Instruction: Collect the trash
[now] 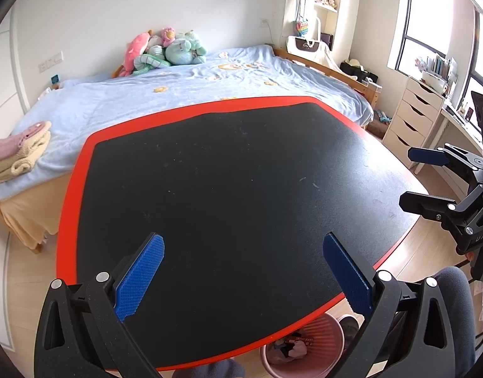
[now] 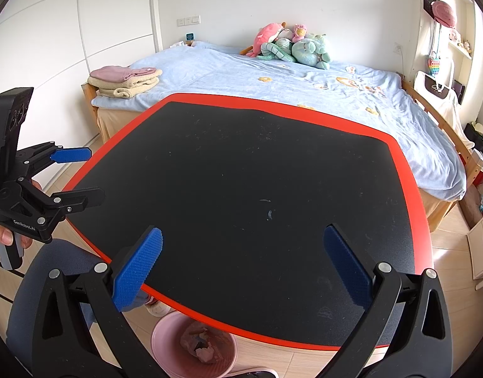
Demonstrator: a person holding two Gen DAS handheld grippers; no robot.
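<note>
A black table with a red rim (image 1: 229,104) (image 2: 273,100) fills both views, and I see only small specks on its top. Below its near edge stands a pink waste bin (image 1: 307,337) (image 2: 165,340) holding crumpled trash (image 2: 200,343) and a wrapper (image 1: 299,340). My left gripper (image 1: 243,271) hovers open over the table's near side, nothing between its blue pads. My right gripper (image 2: 243,267) is likewise open and empty above the near edge. Each gripper shows in the other's view, the right one (image 1: 408,178) and the left one (image 2: 93,176), both open.
A bed with a light blue cover (image 1: 210,78) (image 2: 304,82) lies behind the table, with plush toys (image 1: 165,50) and folded towels (image 2: 125,80). White drawers (image 1: 411,116) stand at the right by a window. A hand (image 2: 5,236) holds the left gripper's grip. Knees in dark trousers (image 1: 452,315) are beside the bin.
</note>
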